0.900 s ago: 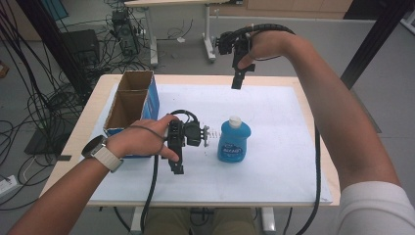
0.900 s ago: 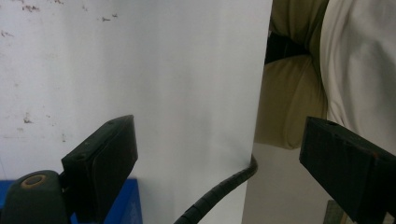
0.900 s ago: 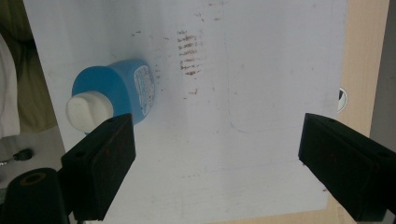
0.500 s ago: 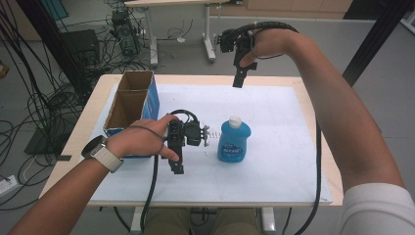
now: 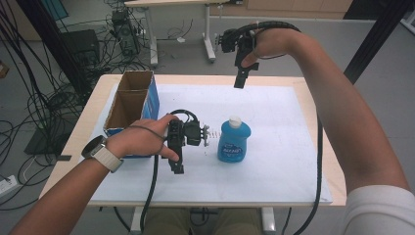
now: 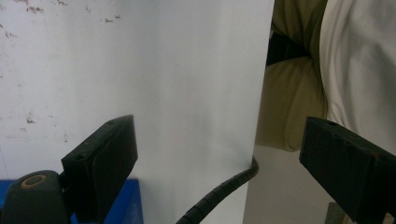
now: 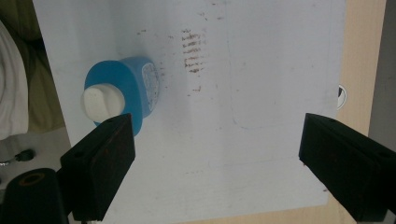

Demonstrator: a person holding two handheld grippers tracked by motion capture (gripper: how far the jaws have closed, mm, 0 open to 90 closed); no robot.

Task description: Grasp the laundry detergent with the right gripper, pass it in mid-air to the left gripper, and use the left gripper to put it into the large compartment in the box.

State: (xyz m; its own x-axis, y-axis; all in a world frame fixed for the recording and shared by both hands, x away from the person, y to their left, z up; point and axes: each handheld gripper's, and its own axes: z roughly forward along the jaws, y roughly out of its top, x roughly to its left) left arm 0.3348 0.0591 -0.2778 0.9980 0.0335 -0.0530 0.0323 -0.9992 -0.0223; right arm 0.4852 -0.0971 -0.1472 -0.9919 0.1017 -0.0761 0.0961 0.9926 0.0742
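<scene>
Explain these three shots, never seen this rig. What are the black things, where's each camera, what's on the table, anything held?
No robot arm here: a person holds a hand-held two-jaw tool in each hand. The high view looks down from above the person's side of the table. In it the left gripper is low over the white sheet, and the right gripper is raised over the far edge of the table. The other two pictures come from cameras riding on the grippers, looking along their black jaws. The left gripper view faces the sheet's near edge and the person's clothing. The right gripper view looks down on the blue bottle with its white cap. An open cardboard box with blue sides stands at the left. Both sets of jaws stand open and hold nothing.
</scene>
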